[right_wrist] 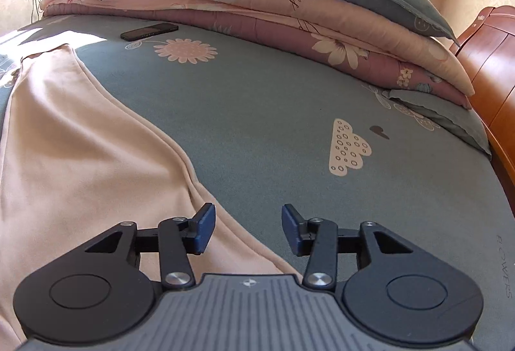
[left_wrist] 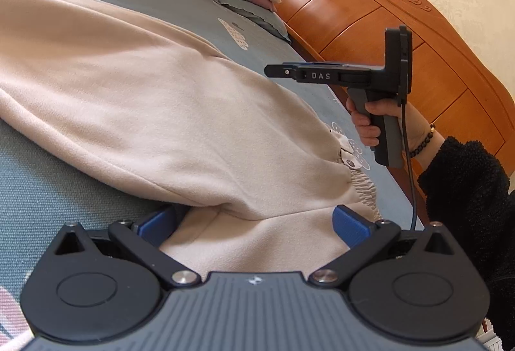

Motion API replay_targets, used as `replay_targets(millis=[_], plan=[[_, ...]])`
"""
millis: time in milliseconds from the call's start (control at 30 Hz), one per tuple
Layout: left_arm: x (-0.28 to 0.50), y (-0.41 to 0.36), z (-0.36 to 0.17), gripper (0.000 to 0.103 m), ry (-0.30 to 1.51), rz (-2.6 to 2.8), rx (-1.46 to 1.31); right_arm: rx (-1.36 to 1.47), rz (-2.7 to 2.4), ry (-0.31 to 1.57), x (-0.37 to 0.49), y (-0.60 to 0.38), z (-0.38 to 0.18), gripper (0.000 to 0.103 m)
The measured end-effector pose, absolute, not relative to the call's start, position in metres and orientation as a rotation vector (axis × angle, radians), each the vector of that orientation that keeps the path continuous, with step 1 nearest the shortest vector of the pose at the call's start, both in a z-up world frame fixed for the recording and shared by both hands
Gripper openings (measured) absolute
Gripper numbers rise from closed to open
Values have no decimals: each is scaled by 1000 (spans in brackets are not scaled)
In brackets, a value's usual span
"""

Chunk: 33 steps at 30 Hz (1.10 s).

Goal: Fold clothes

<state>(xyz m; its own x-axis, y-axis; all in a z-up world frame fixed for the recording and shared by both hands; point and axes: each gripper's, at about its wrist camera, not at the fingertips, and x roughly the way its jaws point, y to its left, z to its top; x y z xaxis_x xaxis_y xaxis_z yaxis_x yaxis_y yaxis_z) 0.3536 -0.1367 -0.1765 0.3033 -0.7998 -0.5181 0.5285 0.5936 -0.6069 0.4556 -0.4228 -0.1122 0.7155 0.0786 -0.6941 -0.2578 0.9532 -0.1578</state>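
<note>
Trousers (left_wrist: 135, 87) run lengthwise away across bed (right_wrist: 257, 100); left gripper (left_wrist: 254, 222) wide, straddling waistband, nearer; right gripper (right_wrist: 246, 228) half-open, empty, above.

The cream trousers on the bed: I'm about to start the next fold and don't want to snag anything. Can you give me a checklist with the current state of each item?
1. Right gripper open and empty: ok, nothing sits between its blue pads.
2. Left gripper open: ok, its pads stand wide, with the cream trousers lying between them.
3. Left gripper pressing on the fabric: cannot tell.
4. Trousers lying flat: not ok, creases show near the elastic waistband.
5. Phone clear of the trousers: ok, it lies apart, on the bedsheet.
</note>
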Motion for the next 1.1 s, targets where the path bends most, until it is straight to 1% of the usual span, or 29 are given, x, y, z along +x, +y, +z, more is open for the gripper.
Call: replay_targets(millis=[200,333,433,467,500,533,567,633,733,833,867,933,1100], plan=[[352,-137,-176,102,888,-906,-354,-213,207,832,454,-447,-149,50],[351,-136,-178,102,885,-907,-352,-314,238,774,448,-438,-155,52],[351,-136,-178,102,883,-909,-350,-238,254,821,458,-446,-155,52],[350,-136,-178,102,882,-909,-350,-204,263,838,461,-450,-155,49],[350,-135,-177,102,881,-910,-350,-150,281,857,463,-455,-155,44],[350,-136,-177,102,881,-910,-350,-126,287,856,462,-455,-154,25],[350,-136,-178,102,880,-910,-349,-177,263,834,457,-449,-154,14],[350,-136,-178,102,879,-909,-346,-274,221,798,448,-434,-154,11],[350,-137,-178,102,877,-909,-343,-378,99,736,450,-419,-155,10],[351,-137,-178,102,877,-909,-345,-397,54,748,460,-411,-162,11],[351,-137,-178,102,877,-910,-345,-413,44,752,460,-409,-163,13],[351,-136,-178,102,878,-911,-350,-381,24,735,458,-413,-153,15],[353,-136,-178,102,884,-910,-363,-81,75,705,435,-439,-109,18]])
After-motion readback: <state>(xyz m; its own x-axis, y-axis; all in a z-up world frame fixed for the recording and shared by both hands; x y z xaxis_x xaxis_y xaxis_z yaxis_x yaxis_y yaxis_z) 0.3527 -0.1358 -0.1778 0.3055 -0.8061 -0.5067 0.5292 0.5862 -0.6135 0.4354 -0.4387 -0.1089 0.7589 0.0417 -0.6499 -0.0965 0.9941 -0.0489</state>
